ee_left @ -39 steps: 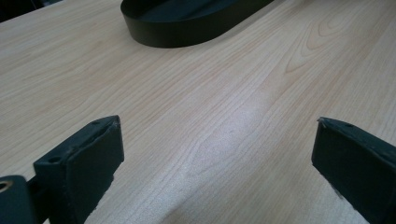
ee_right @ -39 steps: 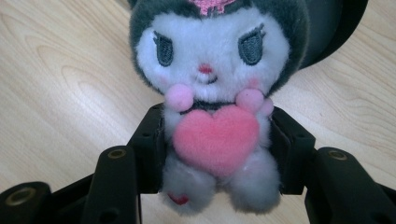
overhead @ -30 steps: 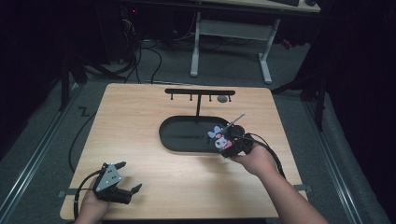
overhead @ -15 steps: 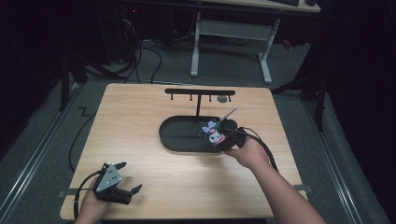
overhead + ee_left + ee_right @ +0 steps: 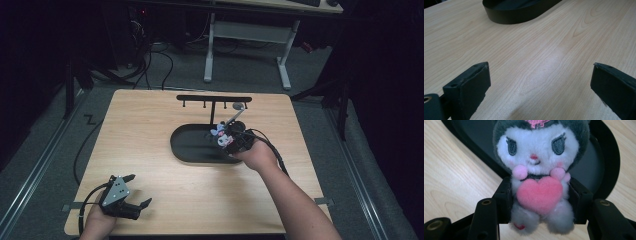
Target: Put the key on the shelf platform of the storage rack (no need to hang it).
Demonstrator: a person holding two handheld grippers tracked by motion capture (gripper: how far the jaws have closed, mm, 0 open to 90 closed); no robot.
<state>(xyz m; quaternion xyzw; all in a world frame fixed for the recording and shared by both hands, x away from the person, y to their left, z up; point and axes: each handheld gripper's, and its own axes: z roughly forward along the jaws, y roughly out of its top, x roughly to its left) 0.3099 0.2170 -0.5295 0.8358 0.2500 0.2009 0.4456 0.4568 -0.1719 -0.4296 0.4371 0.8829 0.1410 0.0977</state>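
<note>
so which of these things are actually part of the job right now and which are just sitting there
In the job:
- plush toy, clamped between the right gripper jaws
- black tray, which the toy is over
- hook rack behind the tray

Lying about:
- left gripper, jaws open, resting near the table front edge
- white desk frame beyond the table

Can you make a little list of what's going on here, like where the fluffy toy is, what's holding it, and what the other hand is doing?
toy: plush toy hugging a pink heart
held by: right gripper, shut on its body
toy's place: over the right end of the black tray
behind tray: black rack with hooks
left gripper: open, holding nothing, near the front left of the wooden table
</note>
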